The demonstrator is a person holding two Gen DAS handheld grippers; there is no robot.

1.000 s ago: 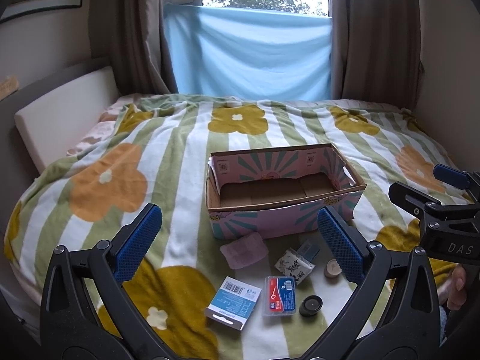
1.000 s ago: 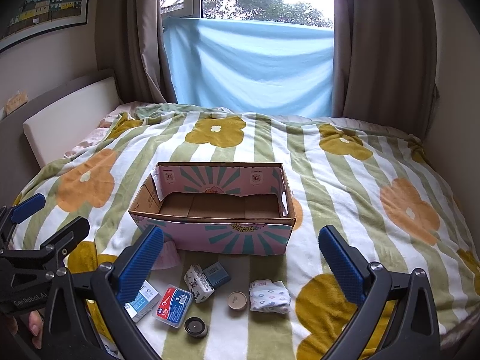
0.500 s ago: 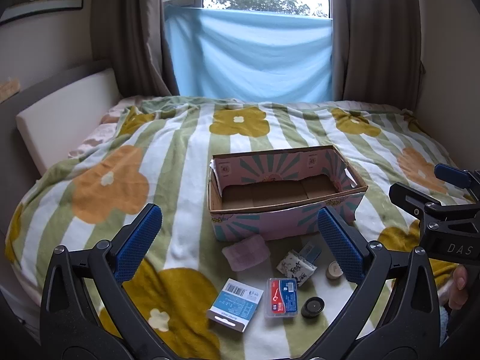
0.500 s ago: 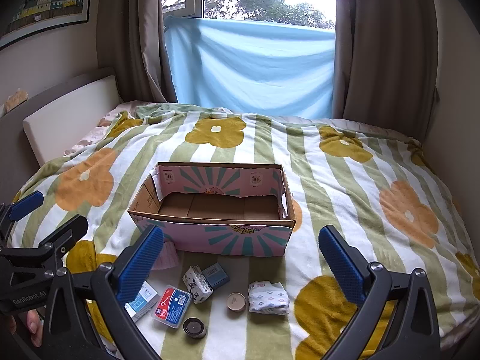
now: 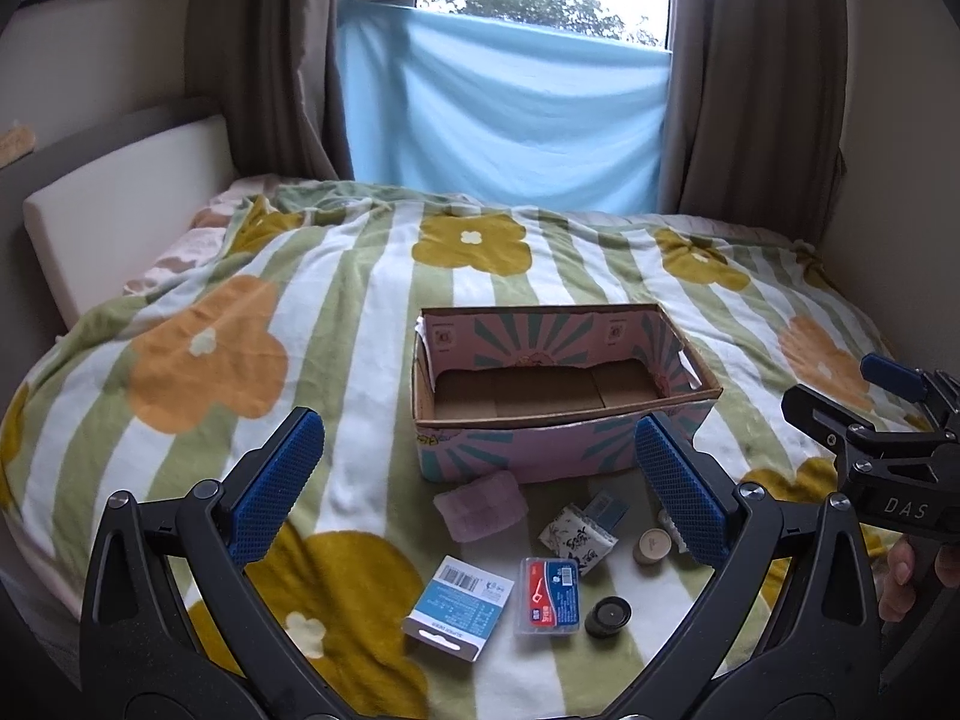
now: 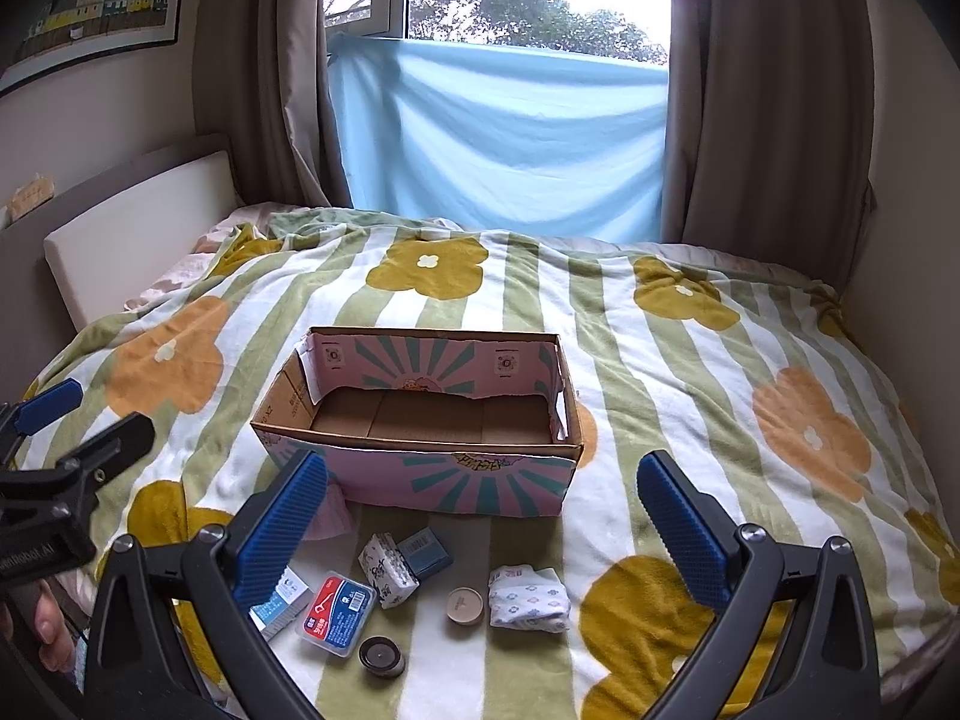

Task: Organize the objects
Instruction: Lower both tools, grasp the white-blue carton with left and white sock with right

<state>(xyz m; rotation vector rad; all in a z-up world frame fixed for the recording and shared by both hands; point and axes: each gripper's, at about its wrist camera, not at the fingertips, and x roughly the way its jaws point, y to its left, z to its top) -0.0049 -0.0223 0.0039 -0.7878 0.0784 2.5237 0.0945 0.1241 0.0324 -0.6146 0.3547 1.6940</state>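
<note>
The bed [image 5: 336,276], under its striped flower blanket, carries everything. Beyond both pairs of fingers stands the open cardboard box [image 5: 564,414], its inside bare, so by my reading the sorting has not yet begun and this is the approach to a first pick.

The left gripper [image 5: 480,480] and the right gripper [image 6: 486,504] both hover above the blanket with fingers spread wide apart and nothing between them.

The loose things lie in a cluster between the fingers and the box's near wall. Between the left fingers sit a pink pouch [image 5: 480,504] just short of the box, a blue and white card pack [image 5: 459,606] nearest the camera, and a clear case with a red label [image 5: 549,597] beside it. Between the right fingers lie a folded patterned cloth [image 6: 528,597], a white printed packet [image 6: 389,570] touching a small dark blue box [image 6: 426,552], a round beige lid [image 6: 465,606], and a small black jar [image 6: 381,655].

The next move likely calls for lowering one gripper over a single item, fingers straddling it, without nudging its neighbours, which lie close together.
</note>
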